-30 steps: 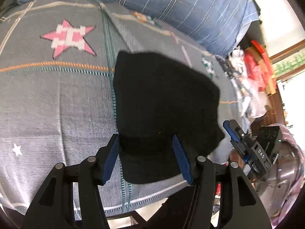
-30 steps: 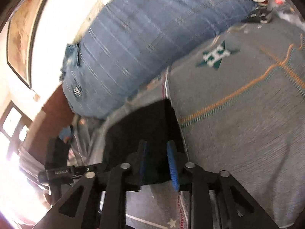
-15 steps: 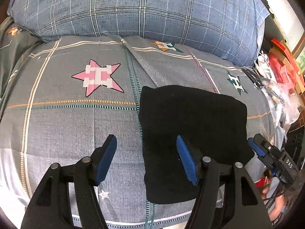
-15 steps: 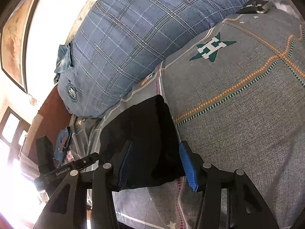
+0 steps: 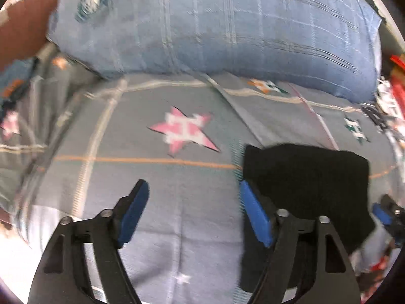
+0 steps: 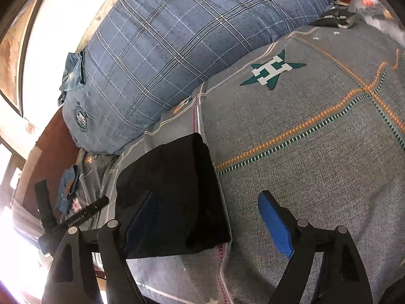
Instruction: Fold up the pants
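Observation:
The black pants (image 6: 172, 172) lie folded into a flat rectangle on the grey star-print bed cover (image 6: 316, 177). My right gripper (image 6: 207, 195) hovers over their near right corner. Its jaws are opening wide; the left finger is over the cloth, the right finger (image 6: 276, 225) is over bare cover, and neither pad presses. In the blurred left wrist view the pants (image 5: 303, 177) lie to the right. My left gripper (image 5: 193, 187) is also opening, with only cover between its fingers. Its right finger (image 5: 255, 215) stands at the pants' left edge.
A big blue plaid pillow (image 6: 192, 40) lies along the far side of the bed. A pink star (image 5: 184, 129) and a green star (image 6: 270, 71) mark the cover. Clutter in plastic and red packaging (image 5: 392, 96) sits beyond the bed's right end. Blue clothing (image 6: 67, 190) lies left.
Both grippers have let go of the pants and spread their jaws wide. The left wrist view has swung left, so the pants now lie to its right instead of between its fingers.

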Demonstrator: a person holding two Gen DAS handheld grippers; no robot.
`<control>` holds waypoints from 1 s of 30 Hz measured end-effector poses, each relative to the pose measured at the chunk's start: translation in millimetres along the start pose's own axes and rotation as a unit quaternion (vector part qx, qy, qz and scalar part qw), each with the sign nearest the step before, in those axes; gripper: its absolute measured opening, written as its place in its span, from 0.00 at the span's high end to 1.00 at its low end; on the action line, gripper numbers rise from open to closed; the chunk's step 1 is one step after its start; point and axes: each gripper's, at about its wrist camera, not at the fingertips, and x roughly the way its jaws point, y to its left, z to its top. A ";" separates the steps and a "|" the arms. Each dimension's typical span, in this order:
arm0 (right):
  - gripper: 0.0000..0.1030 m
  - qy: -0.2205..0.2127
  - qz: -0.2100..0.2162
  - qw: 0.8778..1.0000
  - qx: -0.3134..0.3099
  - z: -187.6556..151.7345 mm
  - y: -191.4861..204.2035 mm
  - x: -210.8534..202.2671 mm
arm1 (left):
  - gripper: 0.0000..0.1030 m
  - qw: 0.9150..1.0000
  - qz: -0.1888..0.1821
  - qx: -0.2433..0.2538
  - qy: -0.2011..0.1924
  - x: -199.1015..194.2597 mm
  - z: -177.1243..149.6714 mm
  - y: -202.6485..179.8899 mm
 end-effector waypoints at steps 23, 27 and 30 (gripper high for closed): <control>0.19 0.084 0.011 0.995 -0.053 4.2 24.4 43.1 | 0.19 0.990 -0.070 -0.026 0.119 35.2 -6.2 9.2; 0.17 0.094 0.000 0.994 -0.062 4.7 34.6 49.1 | 0.19 0.988 -0.068 -0.013 0.135 38.2 -9.7 13.1; 0.17 0.101 -0.012 0.992 -0.069 4.1 38.2 53.8 | 0.19 0.987 -0.070 0.003 0.148 42.0 -9.9 11.2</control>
